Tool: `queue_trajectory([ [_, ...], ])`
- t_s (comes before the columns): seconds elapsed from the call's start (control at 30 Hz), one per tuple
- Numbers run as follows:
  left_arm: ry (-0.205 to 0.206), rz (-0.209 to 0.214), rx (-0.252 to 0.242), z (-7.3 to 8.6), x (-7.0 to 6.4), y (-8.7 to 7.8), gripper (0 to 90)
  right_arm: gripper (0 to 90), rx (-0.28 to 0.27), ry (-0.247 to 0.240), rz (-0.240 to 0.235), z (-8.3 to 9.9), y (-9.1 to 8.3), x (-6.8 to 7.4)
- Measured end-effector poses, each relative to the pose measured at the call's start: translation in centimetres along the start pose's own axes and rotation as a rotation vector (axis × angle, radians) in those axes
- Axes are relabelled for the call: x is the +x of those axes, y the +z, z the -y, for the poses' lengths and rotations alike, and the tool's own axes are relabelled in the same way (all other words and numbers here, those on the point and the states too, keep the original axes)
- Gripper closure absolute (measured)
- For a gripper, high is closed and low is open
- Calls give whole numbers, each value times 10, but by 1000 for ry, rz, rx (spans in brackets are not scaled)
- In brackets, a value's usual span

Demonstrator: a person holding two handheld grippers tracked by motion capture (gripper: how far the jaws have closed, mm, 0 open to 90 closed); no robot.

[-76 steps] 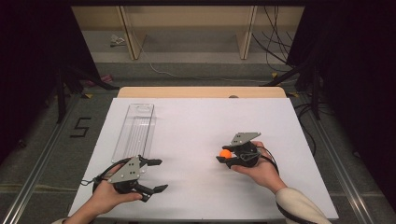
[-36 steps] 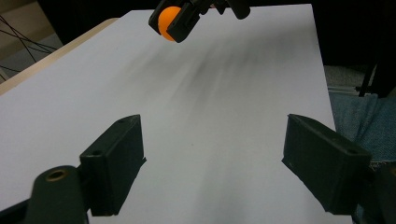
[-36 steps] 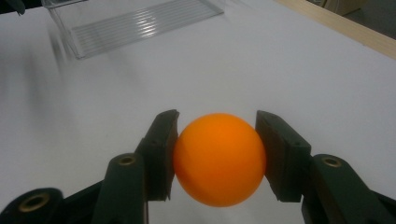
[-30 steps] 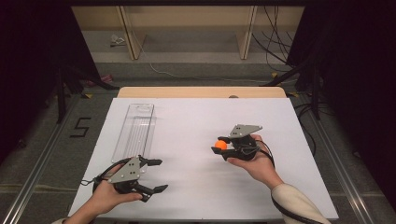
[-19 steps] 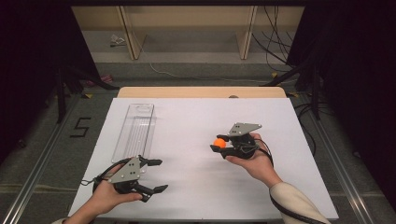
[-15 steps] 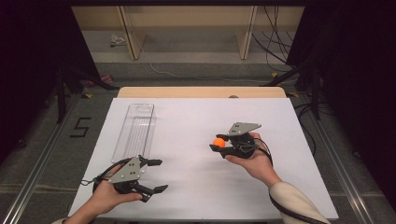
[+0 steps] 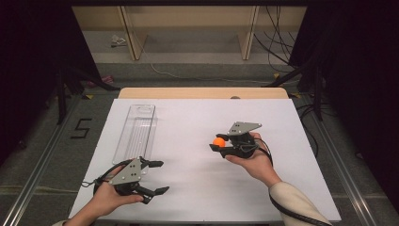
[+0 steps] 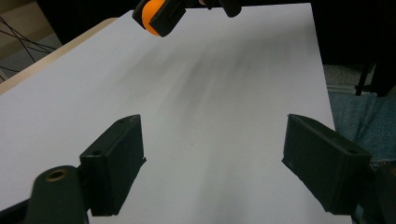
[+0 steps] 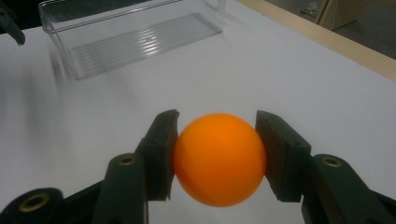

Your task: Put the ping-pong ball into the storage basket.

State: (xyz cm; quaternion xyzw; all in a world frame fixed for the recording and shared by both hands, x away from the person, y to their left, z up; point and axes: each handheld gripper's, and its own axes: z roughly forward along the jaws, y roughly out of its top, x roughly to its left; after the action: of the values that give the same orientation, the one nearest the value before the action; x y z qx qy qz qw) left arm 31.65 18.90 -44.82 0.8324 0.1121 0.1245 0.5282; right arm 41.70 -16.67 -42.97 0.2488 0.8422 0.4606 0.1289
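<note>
Ball: a small, smooth orange ball [image 9: 219, 158] sits clamped between the two black jaws of the right gripper [image 7: 219, 143]; in the high view it shows right of the frame's centre, over the white table top, and in the left gripper view at the upper left edge [image 8: 152, 16].
Right gripper: clenched on the ball, one pad pressed against each side of it; the person's right hand [image 7: 254, 157] holds it, with a beige sleeve running off toward the lower right corner.
Left gripper: the left gripper [image 7: 157, 177] lies in the lower left of the high view, jaws spread wide with nothing between them, held by the person's left hand [image 7: 110, 197].
Tray: a long clear plastic tray with a ribbed floor [image 7: 136, 134] stands in the left half of the high view, above the left gripper and well apart from the ball; in the right gripper view it lies at the upper left [image 9: 140, 37].
Table: a flat white table top [image 7: 188, 117] with a pale wooden strip [image 7: 202, 92] along its far edge.
</note>
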Motion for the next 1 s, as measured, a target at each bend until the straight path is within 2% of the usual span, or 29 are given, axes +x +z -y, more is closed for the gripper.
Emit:
queue_trajectory([
  [1.0,0,1,1,0,0,0,200,513,-14,0,-2,-9,10,2],
])
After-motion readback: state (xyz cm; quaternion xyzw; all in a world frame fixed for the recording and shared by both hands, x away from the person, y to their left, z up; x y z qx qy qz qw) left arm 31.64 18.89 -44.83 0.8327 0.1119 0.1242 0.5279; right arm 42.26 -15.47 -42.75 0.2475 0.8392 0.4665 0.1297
